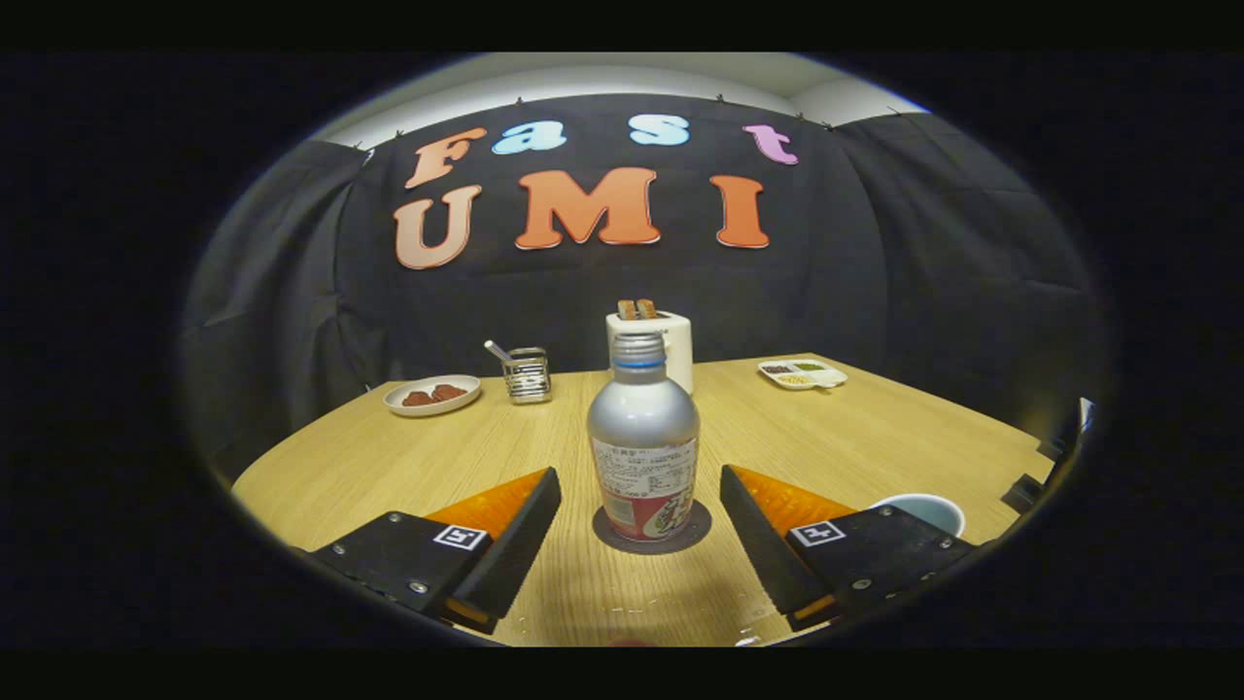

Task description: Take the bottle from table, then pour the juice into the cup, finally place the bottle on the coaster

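The table (408, 457) has a light wood-grain top, smooth, with a low satin sheen. The bottle (642, 428) looks like brushed metal, silvery and semi-matt on its shoulder and cap; a glossy printed paper or film label wraps its lower body. It stands upright on a thin, dark, matt coaster (696, 532), possibly rubber or felt. The cup (928, 509) appears to be glazed ceramic or smooth plastic. The toaster (671, 345) has a smooth, pale, glossy shell. The wire basket (528, 375) is shiny metal. The two plates (431, 396) look smooth and glazed. The fingers (530, 515), spread wide either side of the bottle without touching it, have matt bodies and ribbed inner faces.
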Available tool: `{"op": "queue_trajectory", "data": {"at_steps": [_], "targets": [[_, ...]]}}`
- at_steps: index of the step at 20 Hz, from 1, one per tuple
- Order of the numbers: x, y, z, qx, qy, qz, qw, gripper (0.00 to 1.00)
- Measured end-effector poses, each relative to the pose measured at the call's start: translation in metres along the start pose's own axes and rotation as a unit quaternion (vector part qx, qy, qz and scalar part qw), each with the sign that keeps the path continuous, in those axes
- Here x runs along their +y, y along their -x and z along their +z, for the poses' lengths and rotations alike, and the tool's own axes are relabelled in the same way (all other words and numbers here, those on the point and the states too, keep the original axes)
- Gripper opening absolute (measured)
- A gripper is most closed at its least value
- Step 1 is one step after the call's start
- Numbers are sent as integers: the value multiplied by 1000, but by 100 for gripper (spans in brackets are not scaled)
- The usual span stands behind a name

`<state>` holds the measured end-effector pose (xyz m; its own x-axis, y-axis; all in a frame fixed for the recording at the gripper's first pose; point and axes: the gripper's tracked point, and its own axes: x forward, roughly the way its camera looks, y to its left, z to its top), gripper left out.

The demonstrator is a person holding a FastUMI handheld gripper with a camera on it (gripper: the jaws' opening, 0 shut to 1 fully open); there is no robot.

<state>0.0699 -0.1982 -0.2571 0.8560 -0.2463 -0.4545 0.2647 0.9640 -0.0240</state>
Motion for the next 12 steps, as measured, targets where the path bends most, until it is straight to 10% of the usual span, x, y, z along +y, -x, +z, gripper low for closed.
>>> {"op": "queue_trajectory", "data": {"at_steps": [12], "targets": [[54, 112, 120, -132, -1, 58, 990, 97]]}}
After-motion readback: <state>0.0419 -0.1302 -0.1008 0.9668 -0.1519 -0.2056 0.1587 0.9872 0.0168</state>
